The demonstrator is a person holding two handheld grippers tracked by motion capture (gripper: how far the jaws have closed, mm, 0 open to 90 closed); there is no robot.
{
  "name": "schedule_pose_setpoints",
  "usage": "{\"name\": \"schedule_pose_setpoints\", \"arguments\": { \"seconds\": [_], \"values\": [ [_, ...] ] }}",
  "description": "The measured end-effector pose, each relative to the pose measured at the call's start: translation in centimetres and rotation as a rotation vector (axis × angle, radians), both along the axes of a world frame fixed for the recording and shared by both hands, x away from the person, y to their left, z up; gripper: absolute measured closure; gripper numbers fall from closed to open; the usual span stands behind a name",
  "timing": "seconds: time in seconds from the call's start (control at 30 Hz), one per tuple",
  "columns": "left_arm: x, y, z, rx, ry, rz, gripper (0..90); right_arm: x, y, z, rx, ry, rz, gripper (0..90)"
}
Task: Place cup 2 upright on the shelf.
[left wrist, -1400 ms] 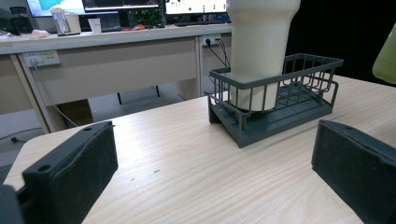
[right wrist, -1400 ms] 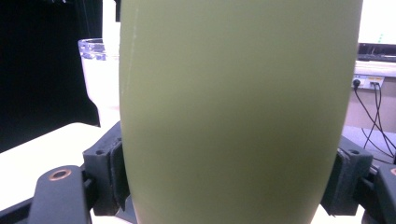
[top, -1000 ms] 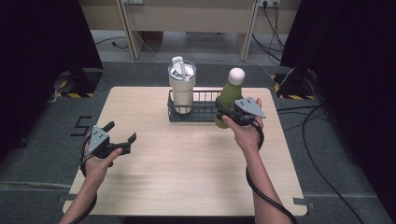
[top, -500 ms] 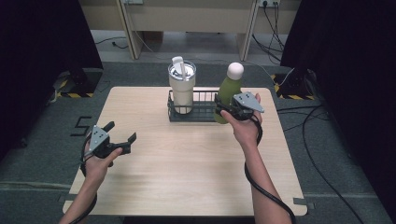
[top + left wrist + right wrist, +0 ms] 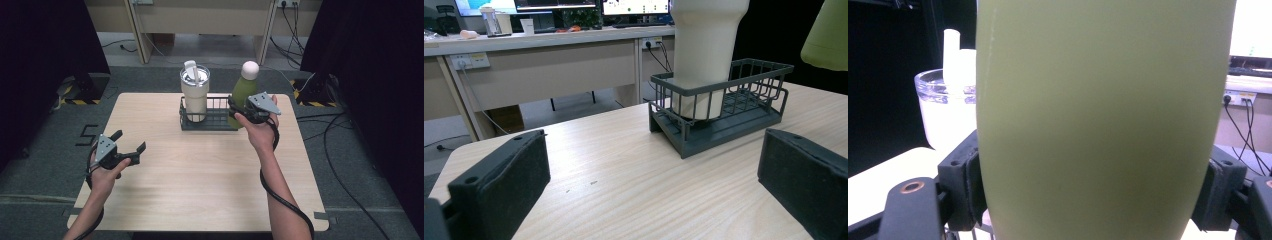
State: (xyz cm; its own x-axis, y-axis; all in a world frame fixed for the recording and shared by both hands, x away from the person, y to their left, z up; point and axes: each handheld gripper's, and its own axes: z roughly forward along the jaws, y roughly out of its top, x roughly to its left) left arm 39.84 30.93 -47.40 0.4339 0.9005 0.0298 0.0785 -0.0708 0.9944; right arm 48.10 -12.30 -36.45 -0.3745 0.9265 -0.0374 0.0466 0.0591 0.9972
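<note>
The right gripper (image 5: 243, 111) was clamped on the tall olive-green bottle with a pale rounded cap (image 5: 243, 90), its black fingers (image 5: 964, 180) pressed against both sides of the smooth green body. In the high view that bottle stood upright at the right end of the dark grey wire basket (image 5: 216, 122), and whether its base was already inside or just at the basket's edge could not be told. From the left gripper view the bottle's rounded lower end (image 5: 828, 37) hung above the level of the basket rim (image 5: 724, 75), off to the far side.

Compared with a second ago, the right hand (image 5: 260, 131) had carried the bottle a little farther back and slightly toward the basket; the move was small, the grip unchanged.

The cream-white tumbler with a clear lid and white straw (image 5: 195, 92) sat upright in the left part of the basket, same as before. Its lid (image 5: 943, 90) also showed behind the bottle in the right gripper view.

Over on the near left, the left gripper (image 5: 131, 145) hovered above the light wooden tabletop (image 5: 200, 180), well apart from the basket. Its fingers (image 5: 504, 185) were spread wide with nothing between them. That hand had not shifted from its earlier spot.
</note>
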Motion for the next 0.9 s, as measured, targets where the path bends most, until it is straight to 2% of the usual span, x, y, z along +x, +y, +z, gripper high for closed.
{"name": "schedule_pose_setpoints", "arguments": {
  "seconds": [0.5, 0.9],
  "values": [
    [-0.1, -0.1, 0.1, 0.001, -0.002, -0.002, 0.0, 1.1, 0.8, 0.7, 0.000, 0.001, -0.005, 21.1],
    [-0.1, 0.0, 0.3, -0.006, -0.008, 0.000, 0.0, 2.5, 1.3, 1.8, 0.002, 0.000, -0.013, 21.2]
  ]
}}
